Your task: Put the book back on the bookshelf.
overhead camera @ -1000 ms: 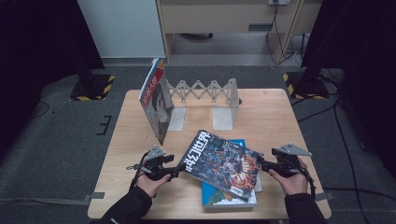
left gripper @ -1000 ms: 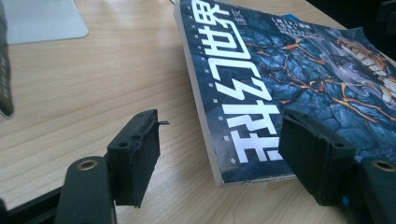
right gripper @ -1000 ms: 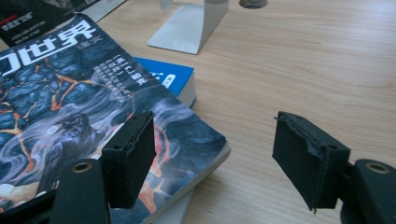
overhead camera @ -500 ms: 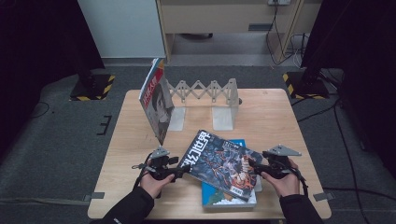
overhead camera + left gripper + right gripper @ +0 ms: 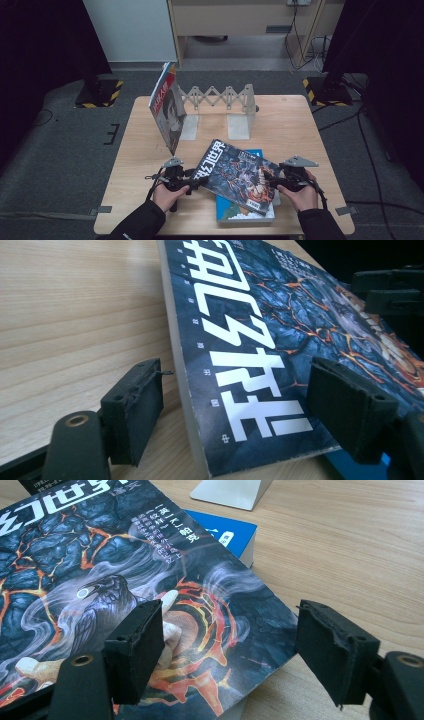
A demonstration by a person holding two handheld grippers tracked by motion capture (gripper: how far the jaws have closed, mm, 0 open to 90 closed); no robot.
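A dark magazine (image 5: 235, 175) with a white title and a lava-and-raven cover lies askew on a blue book (image 5: 245, 214) at the table's front. My left gripper (image 5: 192, 181) is at its spine side. In the left gripper view the spine (image 5: 187, 390) stands between the jaws of that gripper (image 5: 240, 410), which have just been opening, with a gap at each pad. My right gripper (image 5: 272, 182) is at the magazine's opposite edge. Its jaws (image 5: 230, 645) straddle the magazine's corner (image 5: 240, 630) without pressing on it; the blue book (image 5: 220, 532) shows beyond.
A grey expanding book rack (image 5: 220, 97) stands at the table's middle back, with a red-and-white magazine (image 5: 167, 110) upright and leaning at its left end. One of its bookend plates (image 5: 230, 490) is near. Bare wooden table (image 5: 290, 125) lies right of the rack.
My right gripper has edged left onto the magazine's right edge. The left gripper's jaws stand a little wider at the spine. The magazine itself lies as before.
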